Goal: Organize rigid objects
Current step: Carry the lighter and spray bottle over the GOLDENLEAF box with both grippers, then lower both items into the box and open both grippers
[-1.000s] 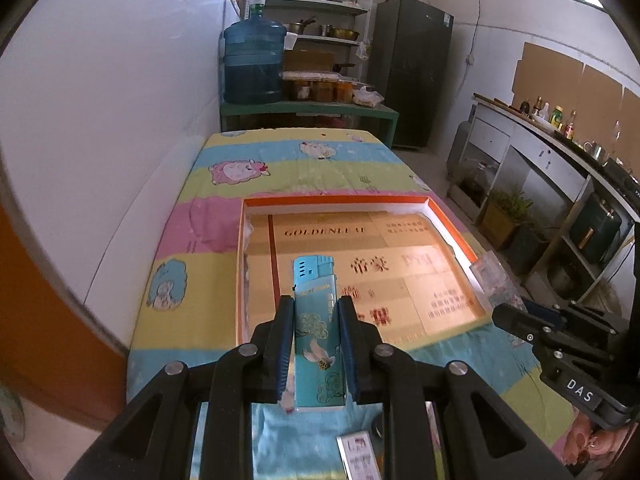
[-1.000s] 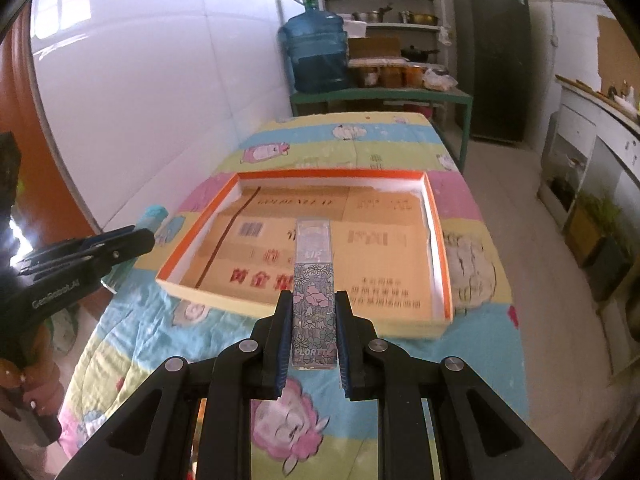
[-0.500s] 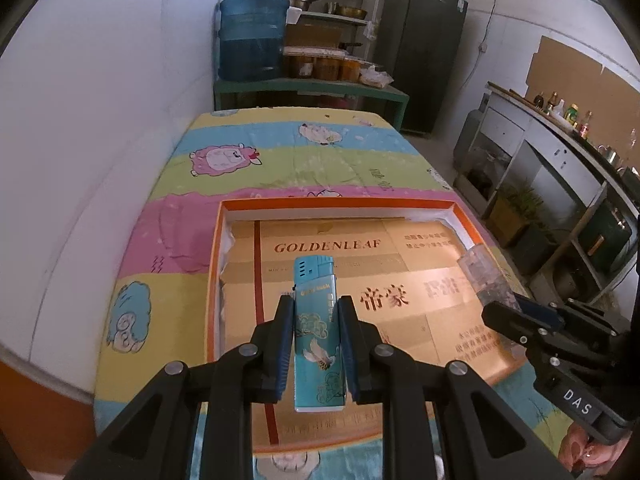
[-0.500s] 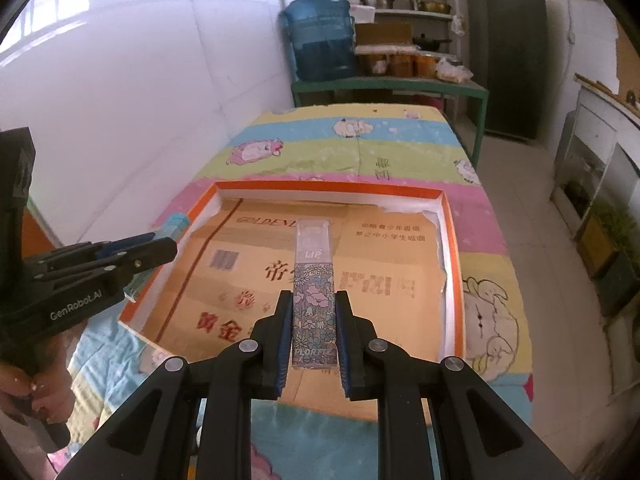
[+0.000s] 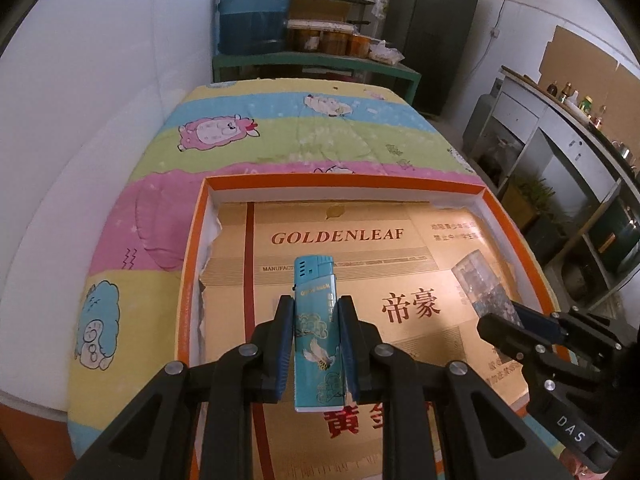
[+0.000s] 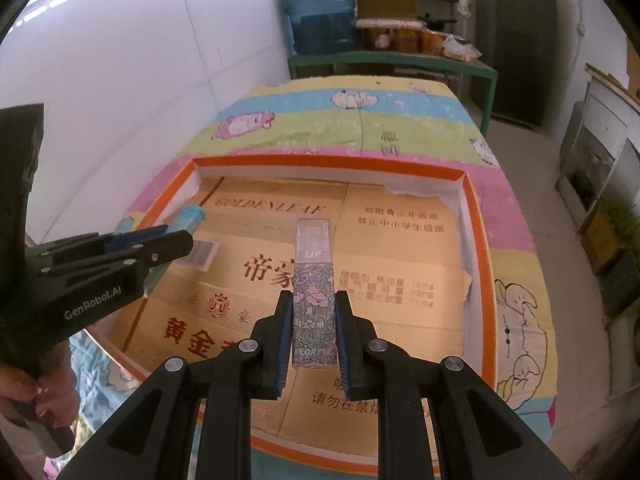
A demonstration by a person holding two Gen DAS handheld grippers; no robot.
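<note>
Your left gripper is clamped on a teal lighter: both blue pads press its long sides, and its cap end sticks out past the fingertips. The lighter hangs over the left half of the orange-rimmed box, above the gold cardboard lining printed GOLDENLEAF. Whether it touches the lining cannot be told.

Your right gripper is closed on a floral lip-product tube, pads flat against its sides, the clear cap marked LIP pointing away from you. The tube sits over the middle of the same box, above the red characters on the lining.

From the right wrist view, the left gripper enters at the box's near-left corner, the lighter's tip just inside the rim. From the left wrist view, the right gripper comes in over the box's right side.

The box lies on a striped cartoon-sheep cloth. Beyond the box, a blue water jug stands on a green bench.
</note>
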